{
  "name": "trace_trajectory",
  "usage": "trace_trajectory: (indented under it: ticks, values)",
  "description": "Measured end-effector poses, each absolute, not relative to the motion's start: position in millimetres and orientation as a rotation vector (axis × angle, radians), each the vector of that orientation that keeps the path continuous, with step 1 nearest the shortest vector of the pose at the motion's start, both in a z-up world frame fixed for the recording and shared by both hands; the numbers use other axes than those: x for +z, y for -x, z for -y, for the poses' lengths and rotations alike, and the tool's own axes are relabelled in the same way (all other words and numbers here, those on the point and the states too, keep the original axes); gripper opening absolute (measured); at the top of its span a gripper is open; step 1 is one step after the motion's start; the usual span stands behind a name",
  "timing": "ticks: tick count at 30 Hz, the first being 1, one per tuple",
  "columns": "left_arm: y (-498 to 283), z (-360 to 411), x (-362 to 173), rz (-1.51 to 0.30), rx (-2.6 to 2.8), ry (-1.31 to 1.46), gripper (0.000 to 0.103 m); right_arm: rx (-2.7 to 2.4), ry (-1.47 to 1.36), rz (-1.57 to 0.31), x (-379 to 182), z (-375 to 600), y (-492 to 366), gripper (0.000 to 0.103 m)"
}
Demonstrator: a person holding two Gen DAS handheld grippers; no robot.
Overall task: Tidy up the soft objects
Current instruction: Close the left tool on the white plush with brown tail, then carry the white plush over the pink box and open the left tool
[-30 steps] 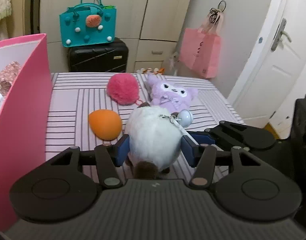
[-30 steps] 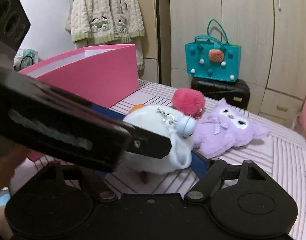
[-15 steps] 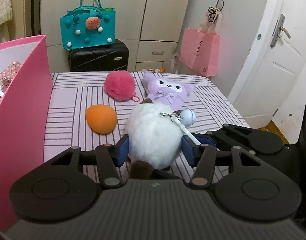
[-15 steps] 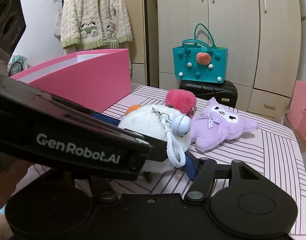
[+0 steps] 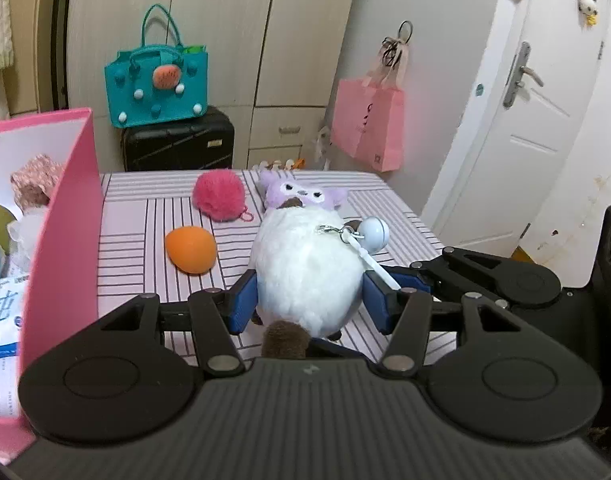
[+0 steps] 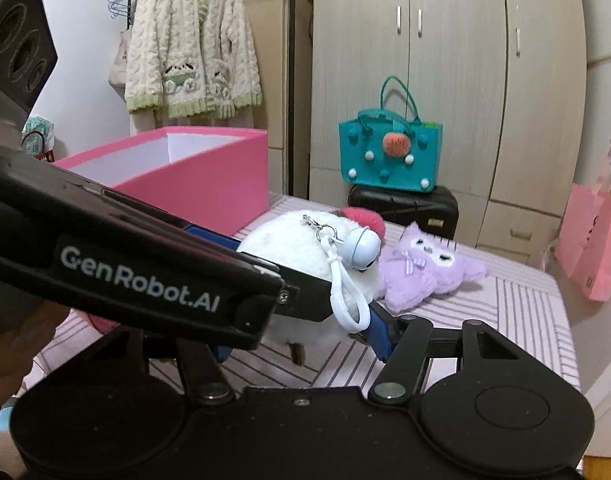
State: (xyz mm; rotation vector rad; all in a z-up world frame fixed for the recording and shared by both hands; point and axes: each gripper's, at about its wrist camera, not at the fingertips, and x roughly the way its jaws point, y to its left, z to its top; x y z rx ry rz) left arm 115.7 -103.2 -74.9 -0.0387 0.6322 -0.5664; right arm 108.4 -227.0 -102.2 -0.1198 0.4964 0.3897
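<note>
White plush (image 5: 309, 276) lifted, purple plush (image 5: 305, 194) behind

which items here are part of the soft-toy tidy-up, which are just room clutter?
Job:
white plush, in left gripper
orange ball
pink pompom
purple plush
pink box

Clutter:
teal bag
black suitcase
pink paper bag
cardigan
</note>
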Motion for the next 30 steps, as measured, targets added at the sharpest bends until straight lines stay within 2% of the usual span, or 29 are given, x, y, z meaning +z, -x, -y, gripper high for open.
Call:
trace_trajectory:
  ticks: [15,18,25,30]
  values:
    - [-77,52,-13,-0.543,-0.59,-0.058,0.055,0.451,0.231,-0.385,-47,190,-72,0.068]
    - [-75,30,5,-0.531,-0.591,-0.021,0.06,0.476,0.27,-0.346,-29,175,-68,0.068]
    - [-86,-24,36,-0.522,-0.536,0.061,0.06,0.544,0.402,-0.281,11,130,-76,0.068]
    - [-91,-56,34,-0.511,-0.492,0.094,0.06,0.613,0.445,-0.273,25,96,-88,0.068]
